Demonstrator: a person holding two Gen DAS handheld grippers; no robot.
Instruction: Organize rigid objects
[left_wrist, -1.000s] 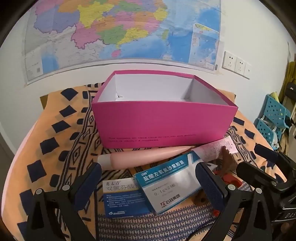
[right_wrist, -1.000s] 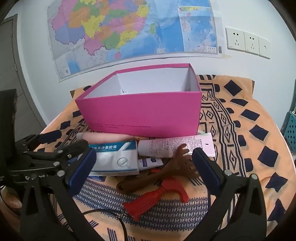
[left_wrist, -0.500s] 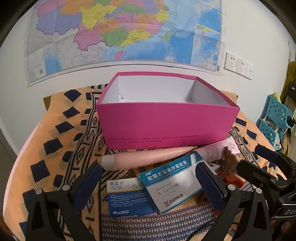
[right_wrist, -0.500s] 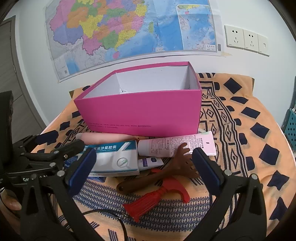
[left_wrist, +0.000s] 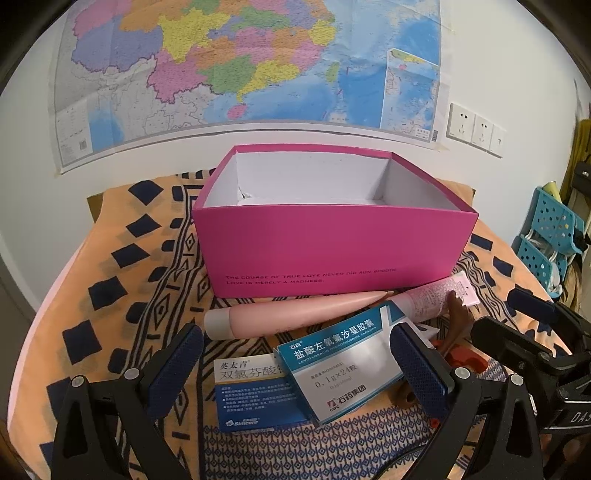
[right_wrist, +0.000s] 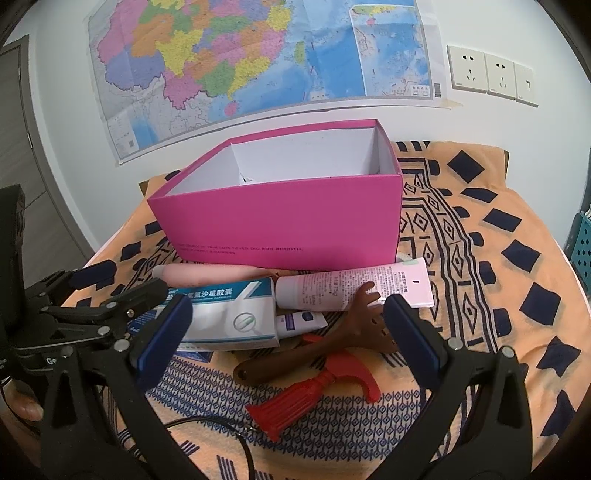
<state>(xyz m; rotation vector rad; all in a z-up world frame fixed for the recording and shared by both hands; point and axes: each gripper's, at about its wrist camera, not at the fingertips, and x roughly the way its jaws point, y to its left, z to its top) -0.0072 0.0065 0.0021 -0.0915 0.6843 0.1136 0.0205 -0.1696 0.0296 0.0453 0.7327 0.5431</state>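
Big pink box (left_wrist: 334, 251) sits open at the back of the orange cloth (left_wrist: 122, 273), and from what shows of the inside it looks empty apart from a scrap of paper, so I'd say sorting has barely started. All the stuff to put away is piled right in front of its near wall.

Largest piece in the pile is the pink tube (left_wrist: 295, 317), lying crosswise, parallel to the box front, cap end to the left. Next is the blue-and-white med box (left_wrist: 340, 365), tilted, resting on a second flatter carton (left_wrist: 251, 391). Then the white tube (right_wrist: 354, 288), the wooden scratcher (right_wrist: 325, 343) and the red comb (right_wrist: 314, 387), off to the right side.

Left gripper (left_wrist: 295, 369) is spread wide and holding nothing, and the med box sits straight ahead between its fingers, long axis running roughly across the gap. Right gripper (right_wrist: 284, 332) is also wide and empty, lined up over the scratcher and comb. So left looks nearer the med box, right nearer the scratcher.
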